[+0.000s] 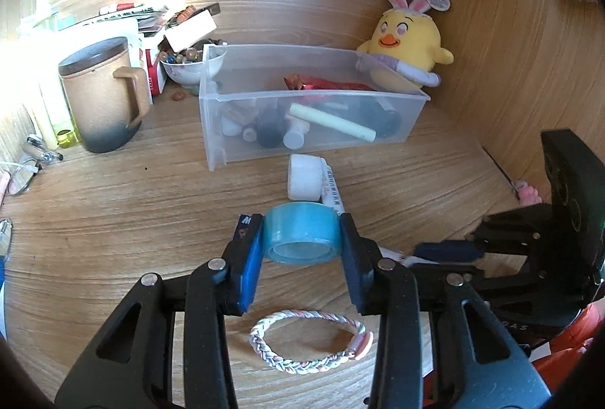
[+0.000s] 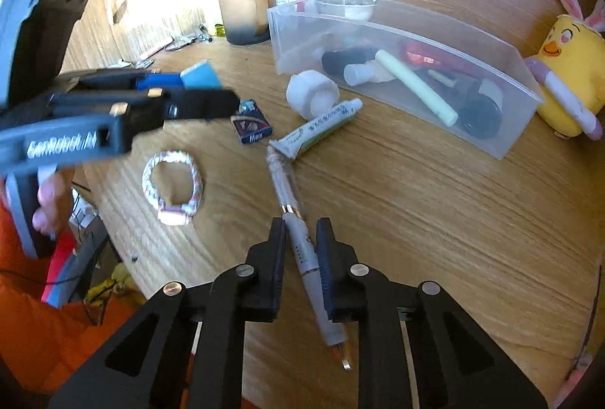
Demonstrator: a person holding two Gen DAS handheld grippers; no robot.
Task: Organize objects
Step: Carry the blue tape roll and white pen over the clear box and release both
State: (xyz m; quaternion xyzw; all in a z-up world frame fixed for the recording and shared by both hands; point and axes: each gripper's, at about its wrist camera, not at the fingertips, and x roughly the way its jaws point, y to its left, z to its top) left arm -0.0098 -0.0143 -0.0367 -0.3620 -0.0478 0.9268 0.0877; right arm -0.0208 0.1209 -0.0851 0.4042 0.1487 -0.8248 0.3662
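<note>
my left gripper [image 1: 301,238] was closed on the blue tape roll [image 1: 300,233], lifted above the braided bracelet [image 1: 310,342]. my right gripper [image 2: 300,238] was clamped on the pen [image 2: 302,242] lying on the desk [image 2: 416,220]. farther back stood the clear bin [image 1: 242,129].

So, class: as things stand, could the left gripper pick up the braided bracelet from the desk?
Probably not yet. The left gripper is shut on a blue tape roll, so it is occupied. The bracelet lies uncovered on the desk just beneath it, otherwise easy to reach.
</note>
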